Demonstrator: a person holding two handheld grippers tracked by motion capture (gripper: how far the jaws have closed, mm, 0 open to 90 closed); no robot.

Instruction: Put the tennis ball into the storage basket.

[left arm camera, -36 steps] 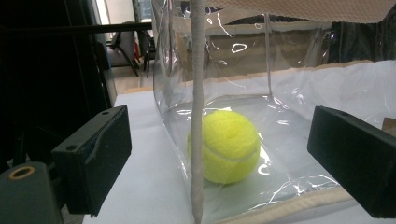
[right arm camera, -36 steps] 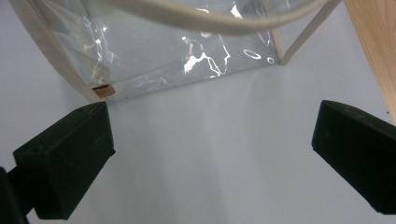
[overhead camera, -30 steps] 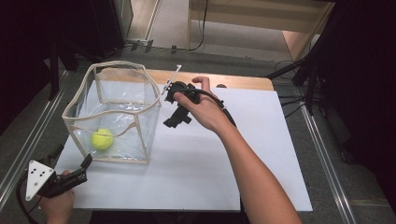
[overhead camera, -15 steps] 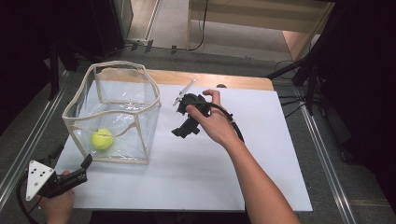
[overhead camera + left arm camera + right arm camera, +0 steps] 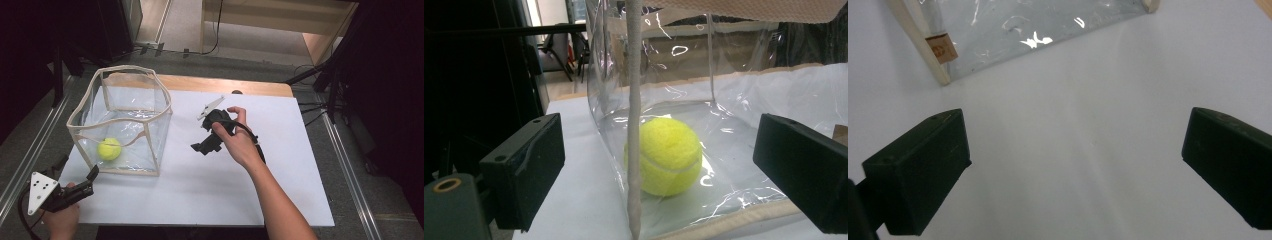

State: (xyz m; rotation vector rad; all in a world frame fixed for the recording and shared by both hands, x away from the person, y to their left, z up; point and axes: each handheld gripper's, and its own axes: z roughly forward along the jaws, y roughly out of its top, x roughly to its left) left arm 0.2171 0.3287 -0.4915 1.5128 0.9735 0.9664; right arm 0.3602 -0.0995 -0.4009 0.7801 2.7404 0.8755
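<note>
A clear plastic bin (image 5: pixel 130 67) with beige trim stands on the left of the white table. A yellow tennis ball (image 5: pixel 109 148) lies on its floor near the front left corner. My left gripper (image 5: pixel 78 167) is low at the table's front left, open, pointing at the bin. In the left gripper view the ball (image 5: pixel 664 156) sits behind the bin's corner seam (image 5: pixel 634 125), between my open left gripper (image 5: pixel 664 150) jaws but farther off. My right gripper (image 5: pixel 204 148) hovers mid-table, right of the bin. My right gripper (image 5: pixel 1078 155) is open over bare table, with the bin's base (image 5: pixel 1023 35) ahead.
The white table sheet (image 5: pixel 225 190) stretches to the right and front of the bin. A wooden strip (image 5: pixel 225 85) edges the back. Metal rails (image 5: pixel 350 175) run along the floor on both sides. A black cable (image 5: pixel 250 132) trails from the right gripper.
My right hand and gripper have drawn away from the bin's rim, moving right and toward the front over the table. The left gripper and ball have stayed put.
</note>
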